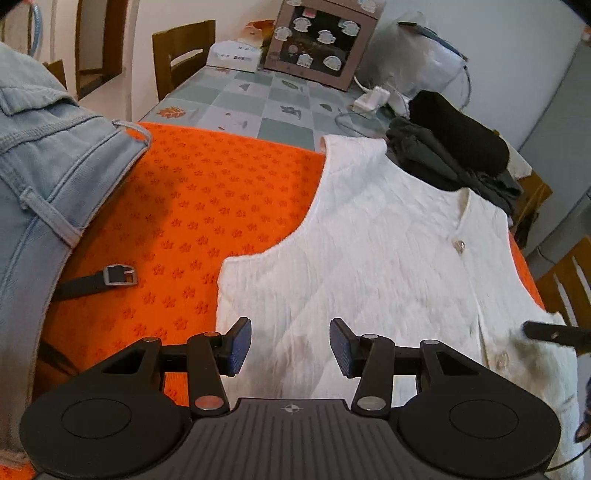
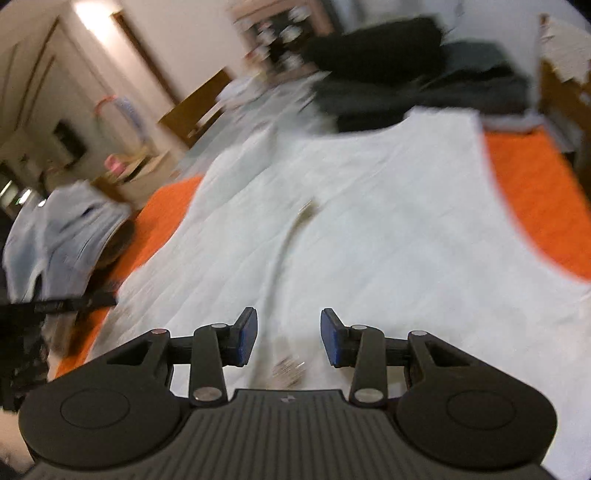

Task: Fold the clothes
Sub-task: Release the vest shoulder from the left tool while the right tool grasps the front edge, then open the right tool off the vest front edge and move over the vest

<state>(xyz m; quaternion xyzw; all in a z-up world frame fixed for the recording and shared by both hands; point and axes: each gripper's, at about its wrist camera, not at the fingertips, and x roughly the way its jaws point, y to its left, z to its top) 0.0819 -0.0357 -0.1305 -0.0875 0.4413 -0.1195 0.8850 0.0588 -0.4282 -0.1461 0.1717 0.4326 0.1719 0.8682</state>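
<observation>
White vest [image 1: 369,236] flat on orange mat [image 1: 192,206], ahead of both jaws; left gripper [image 1: 290,347] spread, holds nothing; right gripper [image 2: 289,336] spread, holds nothing; jeans [image 1: 44,155] left of left jaws.

pale walls [image 1: 517,44], wooden chair [image 1: 183,55] beside a checked tablecloth [image 1: 258,99], brown door frames [image 1: 114,40], bright ceiling light [image 2: 90,13].
</observation>
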